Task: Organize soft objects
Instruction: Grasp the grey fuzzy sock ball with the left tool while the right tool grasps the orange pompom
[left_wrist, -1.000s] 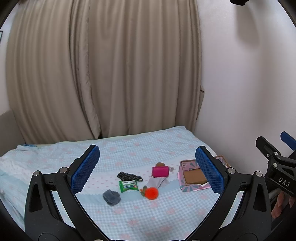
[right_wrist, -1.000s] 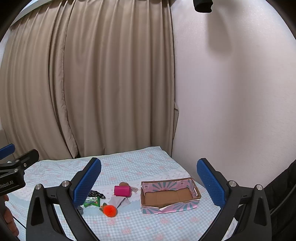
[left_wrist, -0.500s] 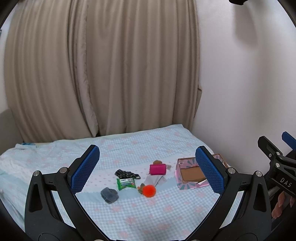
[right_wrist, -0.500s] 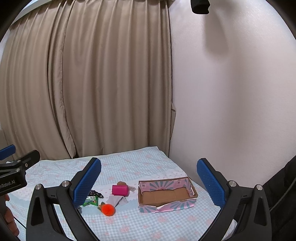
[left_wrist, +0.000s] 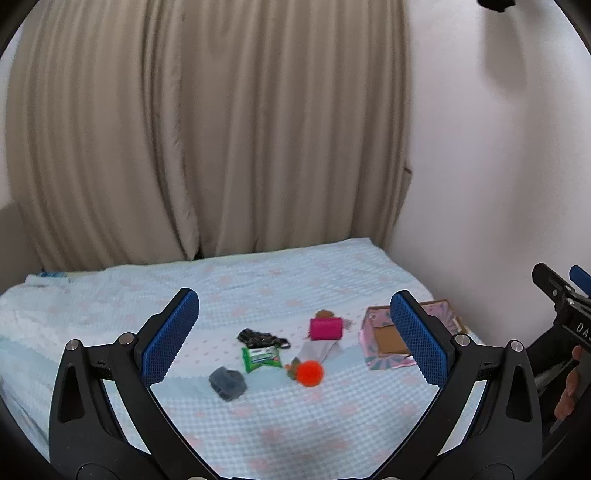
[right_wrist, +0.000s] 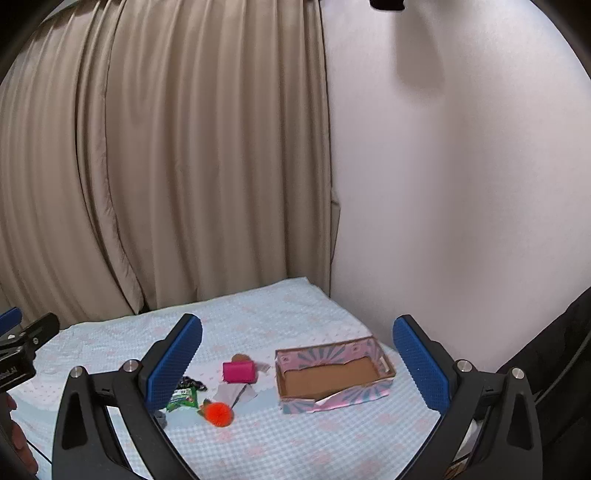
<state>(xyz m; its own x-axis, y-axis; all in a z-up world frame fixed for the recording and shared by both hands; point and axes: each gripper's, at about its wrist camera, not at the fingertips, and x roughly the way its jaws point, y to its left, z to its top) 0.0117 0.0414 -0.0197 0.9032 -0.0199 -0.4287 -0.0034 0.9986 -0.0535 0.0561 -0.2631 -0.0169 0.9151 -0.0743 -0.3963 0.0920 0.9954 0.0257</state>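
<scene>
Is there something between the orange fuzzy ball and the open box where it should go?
Nothing visible blocks it. Bare bedspread lies between the orange fuzzy ball and the cardboard box; the grey paper lies behind that path.

Both feeds are evenly lit and fairly bright; I see soft, diffuse light with no glare. Each view has a dark vignette ring at the corners and strong fisheye bending: the curtain (left_wrist: 207, 129) folds bow outward toward the frame edges. On the wall (right_wrist: 461, 166) a soft grey shadow hangs below a dark object at the top edge, so light seems to come from above and in front. Left view is slightly soft overall; the bed (left_wrist: 295, 280) pattern smears near its far edge. My left claw (left_wrist: 293, 341) and right claw (right_wrist: 297, 365) pads look sharp. Small items cast only faint shadows.
</scene>
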